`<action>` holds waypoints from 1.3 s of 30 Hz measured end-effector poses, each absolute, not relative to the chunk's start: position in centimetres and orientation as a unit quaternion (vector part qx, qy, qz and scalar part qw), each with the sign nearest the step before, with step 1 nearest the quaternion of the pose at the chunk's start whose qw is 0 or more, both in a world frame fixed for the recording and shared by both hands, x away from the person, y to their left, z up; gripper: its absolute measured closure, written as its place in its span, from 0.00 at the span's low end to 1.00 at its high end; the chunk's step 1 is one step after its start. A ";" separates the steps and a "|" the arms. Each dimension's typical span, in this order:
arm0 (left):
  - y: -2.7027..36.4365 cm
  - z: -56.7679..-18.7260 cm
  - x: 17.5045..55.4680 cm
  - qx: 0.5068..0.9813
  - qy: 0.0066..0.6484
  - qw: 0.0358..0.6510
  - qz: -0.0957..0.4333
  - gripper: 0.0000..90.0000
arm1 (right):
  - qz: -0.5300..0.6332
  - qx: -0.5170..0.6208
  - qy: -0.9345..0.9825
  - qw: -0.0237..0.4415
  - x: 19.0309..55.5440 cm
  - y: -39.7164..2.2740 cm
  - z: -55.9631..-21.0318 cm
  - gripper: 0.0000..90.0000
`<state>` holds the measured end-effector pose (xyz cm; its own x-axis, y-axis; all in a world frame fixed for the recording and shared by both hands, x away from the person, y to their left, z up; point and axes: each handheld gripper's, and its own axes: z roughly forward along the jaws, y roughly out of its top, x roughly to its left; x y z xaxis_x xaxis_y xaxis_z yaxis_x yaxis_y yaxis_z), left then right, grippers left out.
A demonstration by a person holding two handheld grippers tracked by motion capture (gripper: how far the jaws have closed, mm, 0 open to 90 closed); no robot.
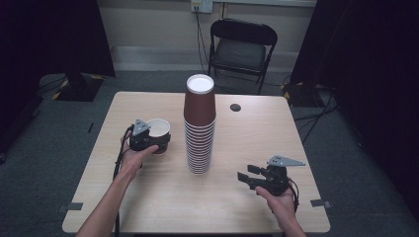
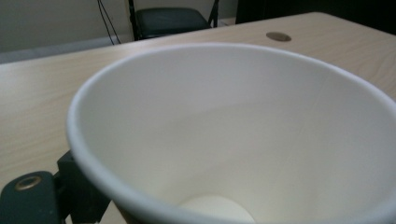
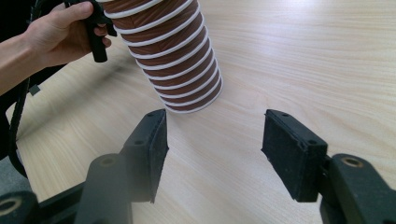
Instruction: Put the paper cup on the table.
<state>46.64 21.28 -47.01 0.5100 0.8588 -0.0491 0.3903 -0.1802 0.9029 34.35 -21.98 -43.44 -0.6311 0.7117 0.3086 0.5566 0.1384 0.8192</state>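
Note:
A tall stack of upside-down brown paper cups (image 1: 199,123) stands in the middle of the wooden table (image 1: 148,197). To its left my left gripper (image 1: 159,139) is shut on a single brown cup (image 1: 159,127) with a white inside, held mouth up just above or on the table. In the left gripper view this cup (image 2: 224,130) sits right in front of the camera, with one black finger (image 2: 32,196) beside its wall. My right gripper (image 1: 247,174) hovers at the front right, open and empty. Its view shows the gripper (image 3: 215,144) pointing at the stack's base (image 3: 173,51).
A black folding chair (image 1: 242,49) stands behind the table. A round cable hole (image 1: 235,107) lies in the tabletop right of the stack. Dark curtains hang at both sides. In the right gripper view a hand (image 3: 51,37) is left of the stack.

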 end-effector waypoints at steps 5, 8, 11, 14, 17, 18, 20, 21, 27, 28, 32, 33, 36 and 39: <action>21.4 -47.0 46.5 0.734 0.436 0.463 0.239 0.11 | 0.502 0.419 0.753 0.076 34.3 -21.8 -43.4 0.45; 21.4 -47.3 46.5 0.736 0.438 0.459 0.236 0.11 | 0.503 0.416 0.754 0.076 34.2 -21.8 -43.3 0.45; 21.4 -47.7 46.4 0.737 0.435 0.456 0.244 0.13 | 0.505 0.417 0.752 0.076 34.2 -21.9 -43.2 0.45; 21.5 -48.1 46.3 0.741 0.437 0.449 0.242 0.14 | 0.506 0.419 0.750 0.075 34.2 -22.0 -43.3 0.45; 21.6 -48.3 46.2 0.751 0.437 0.433 0.239 0.16 | 0.507 0.420 0.749 0.076 34.2 -22.0 -43.3 0.46; 21.6 -48.3 46.2 0.750 0.441 0.432 0.237 0.16 | 0.507 0.420 0.749 0.077 34.2 -22.0 -43.3 0.46; 21.8 -48.3 46.2 0.749 0.447 0.430 0.232 0.17 | 0.507 0.419 0.749 0.076 34.2 -22.0 -43.3 0.46; 21.8 -48.4 46.2 0.753 0.447 0.426 0.230 0.17 | 0.507 0.419 0.749 0.077 34.2 -22.0 -43.3 0.46; 21.8 -49.1 46.1 0.761 0.466 0.397 0.214 0.17 | 0.510 0.422 0.745 0.077 34.2 -22.1 -43.2 0.46; 21.9 -49.1 46.0 0.766 0.461 0.393 0.215 0.17 | 0.511 0.423 0.744 0.077 34.2 -22.1 -43.2 0.46; 22.1 -48.9 45.8 0.760 0.467 0.397 0.216 0.18 | 0.512 0.424 0.743 0.080 34.1 -22.3 -43.1 0.46; 22.3 -48.7 45.7 0.759 0.468 0.396 0.220 0.18 | 0.512 0.424 0.743 0.080 34.1 -22.3 -43.1 0.46; 22.5 -48.2 45.4 0.757 0.465 0.401 0.224 0.17 | 0.512 0.425 0.742 0.083 34.2 -22.3 -43.0 0.46; 22.7 -48.0 45.1 0.761 0.462 0.400 0.219 0.17 | 0.510 0.427 0.742 0.085 34.2 -22.4 -43.0 0.45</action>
<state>45.07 22.67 -47.97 0.4781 0.8776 -0.0357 0.5274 -0.2544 0.8107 34.21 -22.38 -43.02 -0.6208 0.7204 0.3092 0.5474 0.1160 0.8288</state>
